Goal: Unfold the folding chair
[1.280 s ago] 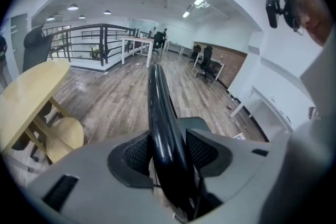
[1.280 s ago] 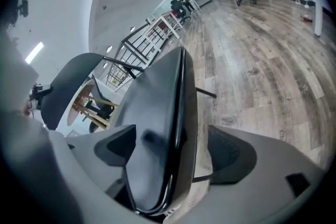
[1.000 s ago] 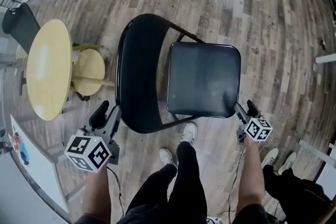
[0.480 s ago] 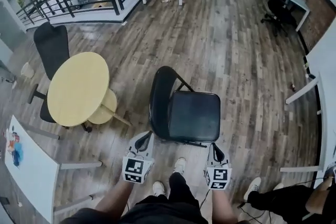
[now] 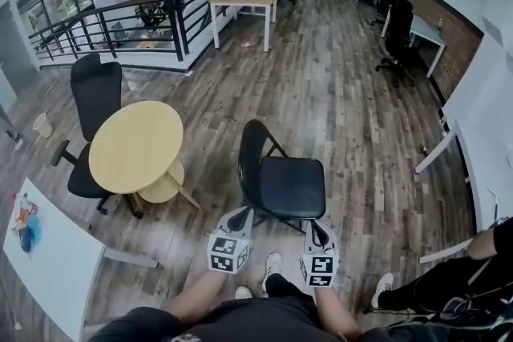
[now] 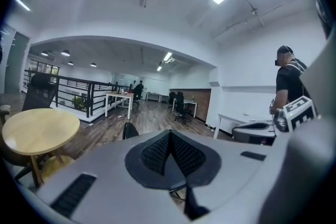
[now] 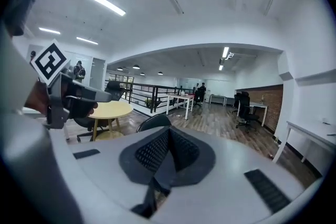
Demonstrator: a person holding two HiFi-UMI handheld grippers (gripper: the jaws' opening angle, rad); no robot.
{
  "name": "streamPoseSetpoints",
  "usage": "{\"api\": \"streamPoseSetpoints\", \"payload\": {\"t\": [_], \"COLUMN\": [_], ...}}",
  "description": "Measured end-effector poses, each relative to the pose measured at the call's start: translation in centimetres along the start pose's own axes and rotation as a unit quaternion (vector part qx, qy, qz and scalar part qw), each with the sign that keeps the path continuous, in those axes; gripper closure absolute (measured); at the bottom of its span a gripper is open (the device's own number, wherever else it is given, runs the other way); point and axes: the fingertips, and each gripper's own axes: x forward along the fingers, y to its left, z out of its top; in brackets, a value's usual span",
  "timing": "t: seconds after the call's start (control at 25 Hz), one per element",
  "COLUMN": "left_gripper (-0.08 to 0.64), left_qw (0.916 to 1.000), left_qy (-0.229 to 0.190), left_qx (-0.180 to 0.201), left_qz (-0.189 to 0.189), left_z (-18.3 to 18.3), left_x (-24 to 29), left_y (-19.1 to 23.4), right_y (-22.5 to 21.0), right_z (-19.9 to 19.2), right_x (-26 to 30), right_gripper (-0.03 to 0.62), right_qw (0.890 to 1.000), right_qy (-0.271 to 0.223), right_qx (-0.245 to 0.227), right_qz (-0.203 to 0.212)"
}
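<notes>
Folding chair (image 5: 280,184) stands open on the wood floor (image 5: 345,92), seat flat, just rt of the round yellow table (image 5: 136,146). L claw (image 5: 240,214) & R claw (image 5: 314,227) both clenched tight w/ nothing in them, near the seat's front edge, not touching.

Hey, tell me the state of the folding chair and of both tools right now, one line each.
folding chair: unfolded, seat down, standing on the floor.
left tool: shut, nothing between its jaws.
right tool: shut, nothing between its jaws.
</notes>
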Motion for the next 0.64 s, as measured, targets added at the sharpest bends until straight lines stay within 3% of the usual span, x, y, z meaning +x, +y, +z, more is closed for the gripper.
{"api": "streamPoseSetpoints", "payload": {"t": [0.32,0.64], "left_gripper": [0.554,0.554], "left_qw": [0.9996,0.9983], "left_qy": [-0.005,-0.033], "left_qx": [-0.008,-0.001], "left_qz": [0.028,0.048], "left_z": [0.2,2.8], "left_x": [-3.2,-0.8], "left_y": [-0.5,-1.2], "right_y": [1.3,-1.5], "right_z": [3.7,6.6], "right_x": [-1.4,-0.2], "right_gripper": [0.577,0.577], "right_qw": [0.998,0.996], "right_qy": [-0.044,-0.085], "right_qx": [-0.026,-0.022], "right_qz": [0.021,0.017]}}
